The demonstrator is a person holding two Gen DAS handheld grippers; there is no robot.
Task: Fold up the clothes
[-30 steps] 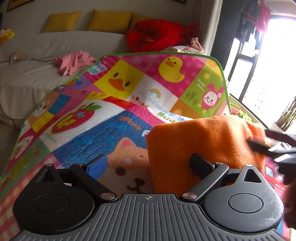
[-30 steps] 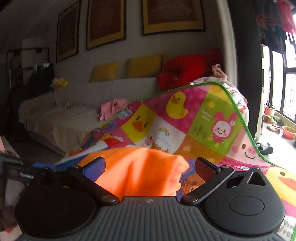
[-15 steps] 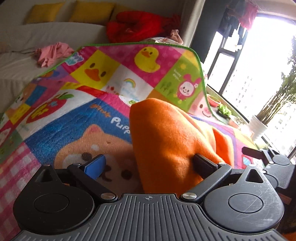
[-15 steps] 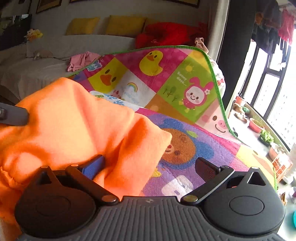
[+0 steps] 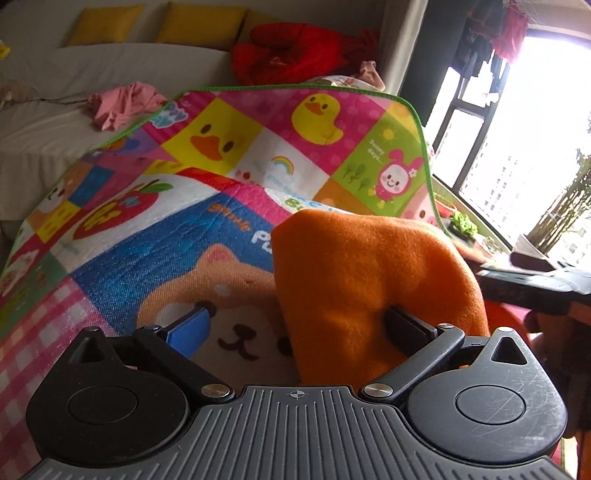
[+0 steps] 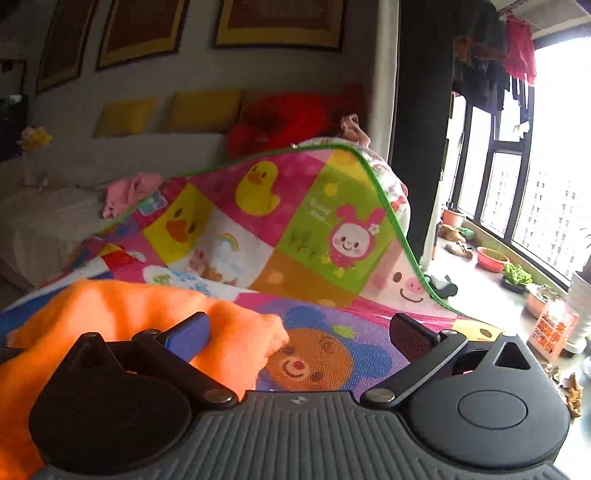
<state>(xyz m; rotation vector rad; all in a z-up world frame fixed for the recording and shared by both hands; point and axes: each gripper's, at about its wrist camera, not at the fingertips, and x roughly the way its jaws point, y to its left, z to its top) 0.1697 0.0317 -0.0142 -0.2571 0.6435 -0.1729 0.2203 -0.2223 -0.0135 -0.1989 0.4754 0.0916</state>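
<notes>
Here both my jaws stand wide open: the orange fleece cloth (image 5: 369, 280) leans against my left gripper's (image 5: 299, 321) right finger and my right gripper's (image 6: 299, 328) left finger, over the cartoon play mat (image 5: 236, 147).

Cloth (image 5: 369, 280) on mat (image 5: 155, 236), heaped against the right finger of the left gripper (image 5: 299, 325), and against the left finger of the right gripper (image 6: 299, 332). Behind the mat, sofa (image 5: 55, 122) with a garment (image 5: 125, 103) on it. Cushions (image 5: 199, 22) along the sofa back. Window (image 6: 546, 206) to the right, pots (image 6: 493, 258) beneath.
</notes>
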